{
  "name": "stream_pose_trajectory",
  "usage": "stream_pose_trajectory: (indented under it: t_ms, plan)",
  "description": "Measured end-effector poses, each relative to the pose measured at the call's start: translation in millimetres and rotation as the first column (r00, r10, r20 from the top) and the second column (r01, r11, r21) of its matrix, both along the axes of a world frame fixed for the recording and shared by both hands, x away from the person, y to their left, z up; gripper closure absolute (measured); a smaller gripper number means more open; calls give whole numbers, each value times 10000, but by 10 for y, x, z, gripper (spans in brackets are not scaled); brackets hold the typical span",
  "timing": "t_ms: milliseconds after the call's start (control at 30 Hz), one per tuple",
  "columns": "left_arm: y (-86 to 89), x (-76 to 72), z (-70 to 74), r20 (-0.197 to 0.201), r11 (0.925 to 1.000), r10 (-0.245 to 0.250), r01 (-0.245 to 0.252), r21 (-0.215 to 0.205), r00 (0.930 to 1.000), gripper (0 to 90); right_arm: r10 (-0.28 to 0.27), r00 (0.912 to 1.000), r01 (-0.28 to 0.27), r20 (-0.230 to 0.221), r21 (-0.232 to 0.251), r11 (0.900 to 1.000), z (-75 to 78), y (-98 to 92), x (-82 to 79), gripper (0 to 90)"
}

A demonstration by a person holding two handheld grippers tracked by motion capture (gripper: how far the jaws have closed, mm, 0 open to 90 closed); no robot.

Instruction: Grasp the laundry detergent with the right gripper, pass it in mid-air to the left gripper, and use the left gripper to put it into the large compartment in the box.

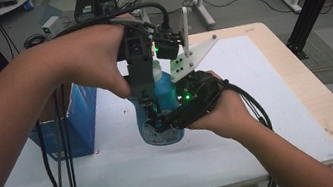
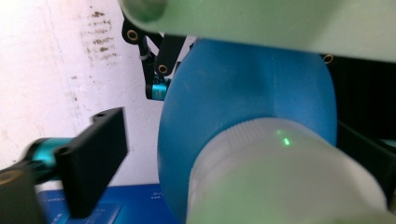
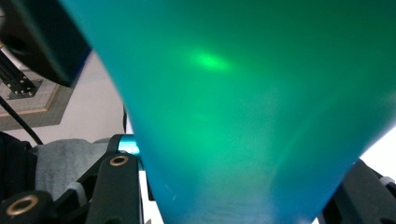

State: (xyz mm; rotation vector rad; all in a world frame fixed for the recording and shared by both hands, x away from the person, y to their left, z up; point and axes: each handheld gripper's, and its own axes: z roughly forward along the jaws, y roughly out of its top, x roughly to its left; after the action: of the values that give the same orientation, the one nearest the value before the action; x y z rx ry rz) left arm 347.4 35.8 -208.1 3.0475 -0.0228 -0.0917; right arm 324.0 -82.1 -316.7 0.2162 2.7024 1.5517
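Right hand-held gripper point(image 1: 168, 120) clamps the blue bottle point(image 1: 164, 94) mid-table; left hand-held gripper point(image 1: 149, 107) seemingly released around its cap point(image 2: 280, 177)

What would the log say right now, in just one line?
right gripper: fingers shut on blue bottle | left gripper: fingers open around white cap | blue box: beside bottle, untouched

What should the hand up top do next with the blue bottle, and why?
Probably close the left gripper on the white cap. In the left gripper view the cap sits between its jaws, but one black pad stands clear of it. The right gripper already clamps the blue bottle low on its body, so it looks steadied for a grip on the cap.
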Motion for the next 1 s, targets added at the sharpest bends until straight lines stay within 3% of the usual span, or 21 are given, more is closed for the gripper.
stream_pose_trajectory:
  t_ms: [233,1000]
  plan:
    - [-10,1,3,69,10000,20,-20,-22,10000,91,-1,10000,1,32,-17,10000,0,-9,4,462]
    - [-63,12,-18,-134,9999,-71,73,138,9999,239,-59,10000,59,-14,118,9999,-15,-14,21,463]
